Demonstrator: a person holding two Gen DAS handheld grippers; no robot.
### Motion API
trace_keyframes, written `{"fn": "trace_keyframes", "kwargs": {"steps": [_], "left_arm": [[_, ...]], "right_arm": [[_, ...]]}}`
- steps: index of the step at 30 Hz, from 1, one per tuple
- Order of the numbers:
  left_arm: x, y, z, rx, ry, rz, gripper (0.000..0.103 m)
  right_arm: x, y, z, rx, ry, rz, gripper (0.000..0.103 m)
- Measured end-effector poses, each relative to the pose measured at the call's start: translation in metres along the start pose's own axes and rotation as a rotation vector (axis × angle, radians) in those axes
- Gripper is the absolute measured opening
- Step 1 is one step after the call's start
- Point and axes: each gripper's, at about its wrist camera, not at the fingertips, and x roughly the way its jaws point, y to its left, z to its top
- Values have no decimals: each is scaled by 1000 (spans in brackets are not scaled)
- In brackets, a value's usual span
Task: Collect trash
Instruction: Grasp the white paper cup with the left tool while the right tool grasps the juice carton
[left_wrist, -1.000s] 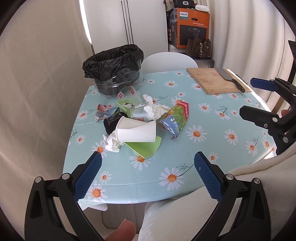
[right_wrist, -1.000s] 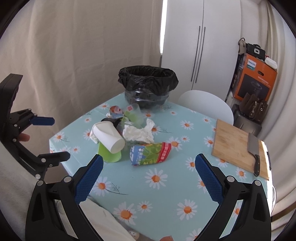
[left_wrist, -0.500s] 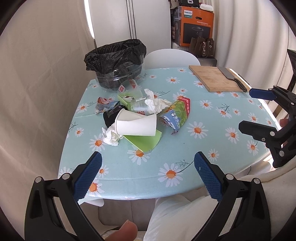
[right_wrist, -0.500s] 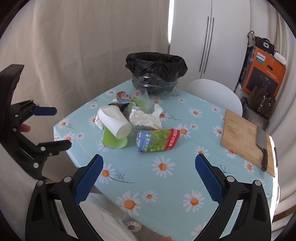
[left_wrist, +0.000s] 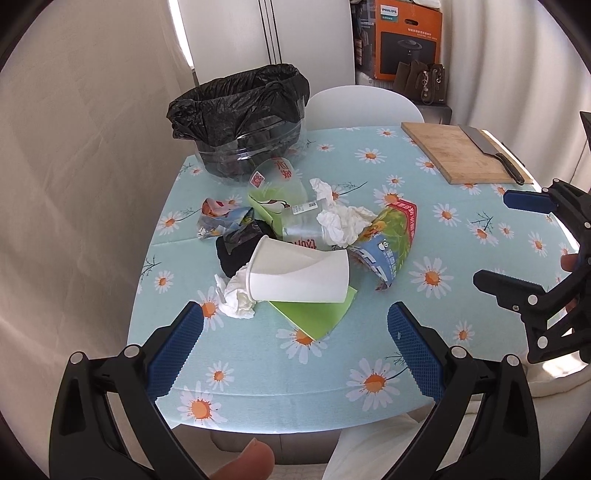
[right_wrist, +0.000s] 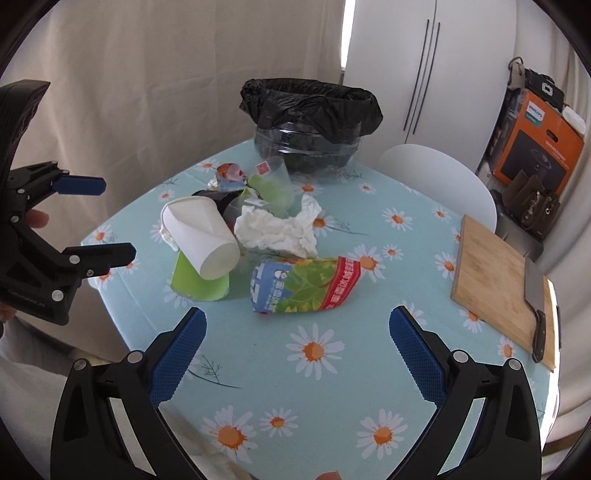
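Note:
A heap of trash lies mid-table: a white paper cup on its side over a flat green cup, crumpled white tissue, a green snack bag, a clear plastic cup and foil wrappers. A bin with a black bag stands behind it. My left gripper is open and empty, short of the white cup. My right gripper is open and empty, just short of the snack bag.
A wooden cutting board with a cleaver lies at the table's right side. A white chair stands behind the table. The daisy tablecloth ends just under both grippers. Curtains hang at left.
Both grippers have moved forward toward the trash heap, which now looks larger and closer. Both stay open. Nothing on the table has moved.

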Motion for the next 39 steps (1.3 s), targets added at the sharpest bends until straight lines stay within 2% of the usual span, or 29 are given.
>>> {"fn": "trace_keyframes", "kwargs": {"steps": [3, 9, 21, 29, 35, 39], "left_arm": [[13, -1, 4, 1, 22, -7, 97], [37, -2, 9, 7, 61, -12, 97], [69, -5, 16, 26, 99, 40, 97], [87, -6, 21, 59, 126, 30, 97], [99, -2, 23, 49, 158, -18, 97], [106, 1, 24, 52, 171, -19, 97]], "right_arm": [[18, -4, 3, -8, 21, 0, 95], [50, -15, 5, 30, 76, 54, 95], [96, -25, 17, 12, 130, 90, 95], [124, -49, 22, 109, 194, 151, 95], [143, -58, 27, 143, 228, 237, 95], [157, -63, 29, 152, 265, 261, 95]]}}
